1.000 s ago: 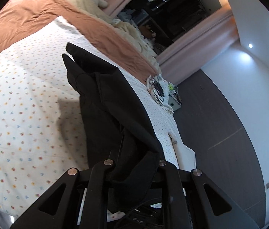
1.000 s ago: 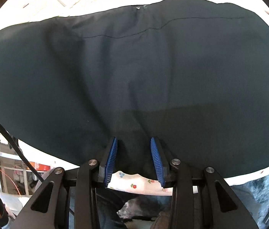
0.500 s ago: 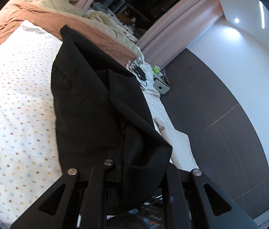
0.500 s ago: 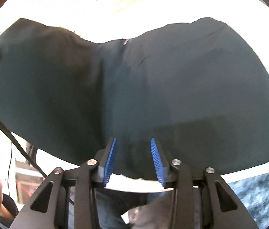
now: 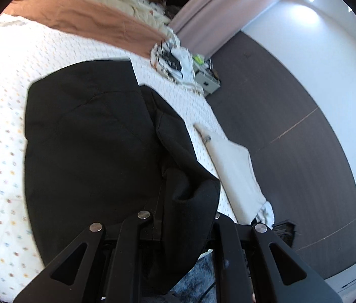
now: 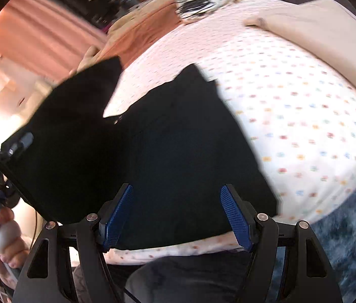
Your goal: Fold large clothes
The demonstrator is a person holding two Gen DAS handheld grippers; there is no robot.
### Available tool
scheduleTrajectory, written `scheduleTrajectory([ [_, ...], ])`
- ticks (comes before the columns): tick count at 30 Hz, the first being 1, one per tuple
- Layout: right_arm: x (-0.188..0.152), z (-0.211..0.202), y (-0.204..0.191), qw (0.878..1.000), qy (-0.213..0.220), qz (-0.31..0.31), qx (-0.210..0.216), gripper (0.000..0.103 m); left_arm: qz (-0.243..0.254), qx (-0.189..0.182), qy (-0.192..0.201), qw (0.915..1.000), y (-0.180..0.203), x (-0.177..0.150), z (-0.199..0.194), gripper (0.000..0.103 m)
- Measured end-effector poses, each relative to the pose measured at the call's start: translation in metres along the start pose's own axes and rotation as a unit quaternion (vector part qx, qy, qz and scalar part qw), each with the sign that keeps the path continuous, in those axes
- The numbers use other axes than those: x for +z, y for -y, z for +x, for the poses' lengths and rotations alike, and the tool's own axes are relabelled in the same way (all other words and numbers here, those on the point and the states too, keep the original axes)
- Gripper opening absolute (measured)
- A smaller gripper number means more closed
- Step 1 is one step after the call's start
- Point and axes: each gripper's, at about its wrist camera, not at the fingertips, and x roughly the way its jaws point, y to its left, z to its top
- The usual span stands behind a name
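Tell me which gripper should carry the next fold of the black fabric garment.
Left, probably. The left gripper is shut on a bunched edge of the black fabric garment. The right gripper is opening, its blue pads clear of the cloth on the dotted white bedsheet.

One black garment [image 5: 92,136] lies on one bed with a dotted sheet [image 5: 1,131]. There are two grippers — the left gripper [image 5: 178,217] and the right gripper [image 6: 175,214]. The right one has two blue pads [image 6: 236,219]. One brown blanket [image 5: 82,17], one pale pillow [image 5: 233,171], one pink curtain [image 5: 216,12] — and one hand [image 6: 3,240] at the edge.
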Motion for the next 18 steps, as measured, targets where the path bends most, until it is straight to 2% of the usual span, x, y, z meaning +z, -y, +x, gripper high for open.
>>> scheduleTrajectory([
  [10, -0.005, -0.042, 0.045, 0.999, 0.024, 0.043, -0.003, 0.07, 0.017, 0.003, -0.068, 0.9975, 0.023, -0.025, 0.061, 0.014],
  [16, -0.016, -0.1, 0.041, 0.998, 0.03, 0.053, -0.002, 0.07, 0.018, -0.001, -0.104, 0.9945, 0.035, -0.037, 0.086, 0.015],
  [18, -0.014, -0.12, 0.043, 0.998, 0.034, 0.058, -0.003, 0.07, 0.01, -0.005, -0.116, 0.9931, 0.035, -0.036, 0.092, 0.02],
])
